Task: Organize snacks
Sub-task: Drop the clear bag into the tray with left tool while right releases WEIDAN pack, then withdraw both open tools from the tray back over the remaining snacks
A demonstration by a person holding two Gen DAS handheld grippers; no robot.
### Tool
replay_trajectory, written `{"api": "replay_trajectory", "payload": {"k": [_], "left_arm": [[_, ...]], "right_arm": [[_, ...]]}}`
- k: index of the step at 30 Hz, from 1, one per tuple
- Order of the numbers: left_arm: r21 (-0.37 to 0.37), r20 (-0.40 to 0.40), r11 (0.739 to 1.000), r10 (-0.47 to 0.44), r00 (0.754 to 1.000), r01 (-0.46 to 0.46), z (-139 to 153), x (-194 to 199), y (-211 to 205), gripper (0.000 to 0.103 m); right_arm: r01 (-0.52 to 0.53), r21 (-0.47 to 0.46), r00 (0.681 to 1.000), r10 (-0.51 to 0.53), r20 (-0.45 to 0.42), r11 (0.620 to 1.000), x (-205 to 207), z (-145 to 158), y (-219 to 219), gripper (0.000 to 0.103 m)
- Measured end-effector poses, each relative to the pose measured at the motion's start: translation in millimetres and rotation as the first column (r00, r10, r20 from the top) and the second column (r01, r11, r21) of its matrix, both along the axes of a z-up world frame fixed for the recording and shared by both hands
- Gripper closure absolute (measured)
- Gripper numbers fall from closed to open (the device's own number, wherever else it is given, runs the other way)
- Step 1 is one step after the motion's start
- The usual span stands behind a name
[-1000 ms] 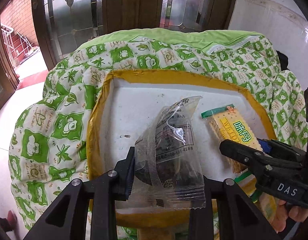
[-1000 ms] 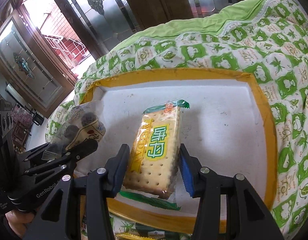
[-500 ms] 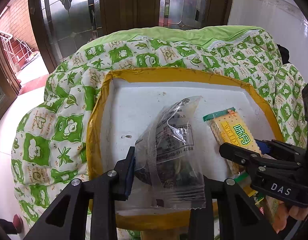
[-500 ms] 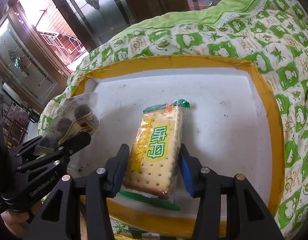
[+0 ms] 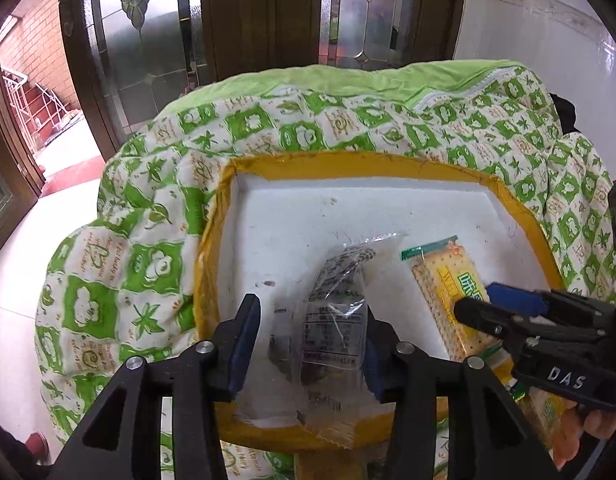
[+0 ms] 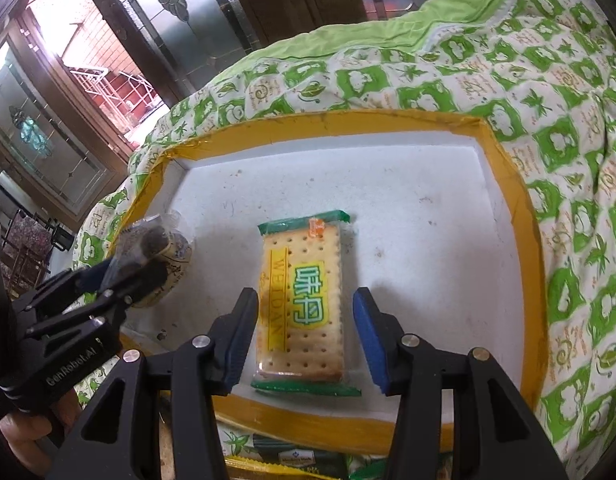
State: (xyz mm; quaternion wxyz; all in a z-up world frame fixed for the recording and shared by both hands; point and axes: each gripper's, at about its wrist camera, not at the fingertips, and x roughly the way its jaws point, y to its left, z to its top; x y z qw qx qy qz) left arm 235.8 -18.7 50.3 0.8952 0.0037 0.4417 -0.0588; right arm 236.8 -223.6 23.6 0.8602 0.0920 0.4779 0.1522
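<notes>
A white foam tray with a yellow rim [image 5: 347, 208] [image 6: 387, 184] lies on a green-patterned quilt. A clear bag of dark snacks [image 5: 335, 320] [image 6: 156, 244] lies on the tray's near left part. My left gripper [image 5: 308, 340] is open, its jaws standing either side of the bag with a gap. A yellow cracker pack [image 6: 302, 304] [image 5: 447, 292] with green ends lies flat on the tray. My right gripper [image 6: 304, 336] is open around the pack, both pads apart from it.
The green quilt [image 5: 148, 240] [image 6: 567, 160] surrounds the tray. More snack packs [image 6: 296, 456] lie below the tray's near edge. Glass-paneled wooden doors [image 5: 268, 20] stand behind, and a tiled floor [image 5: 20, 248] is at the left.
Both grippers opened. The clear bag dropped from the left jaws onto the tray, and the cracker pack now lies flat, free of the right jaws.
</notes>
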Motion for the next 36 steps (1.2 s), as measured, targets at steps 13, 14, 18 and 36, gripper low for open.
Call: {"api": "replay_trajectory", "payload": {"k": [13,14,18,36], "left_arm": [[0.002,0.046,1.000,0.003,0.999,-0.003,8.6,-7.8,6.4,0.055],[0.002,0.046,1.000,0.003,0.999,-0.003,8.4,-8.0,6.7,0.055],[-0.007,0.040,1.000,0.011,0.999,-0.011,6.9,-8.5,8.8,0.055],[-0.114,0.029,0.992,-0.049,0.998,0.052,10.2,-44.2,-12.0,0.039]], "right_arm": [[-0.077,0.068,0.997,0.077,0.002,0.995,-4.2,-6.9,26.6,0.069],[-0.081,0.070,0.997,0.081,0.005,0.994,-4.1,-7.1,28.5,0.069],[-0.102,0.075,0.995,0.101,0.015,0.992,-2.5,-7.0,35.1,0.068],[0.007,0.038,0.994,-0.011,0.106,0.999,-40.4,24.7,-4.3,0.046]]}}
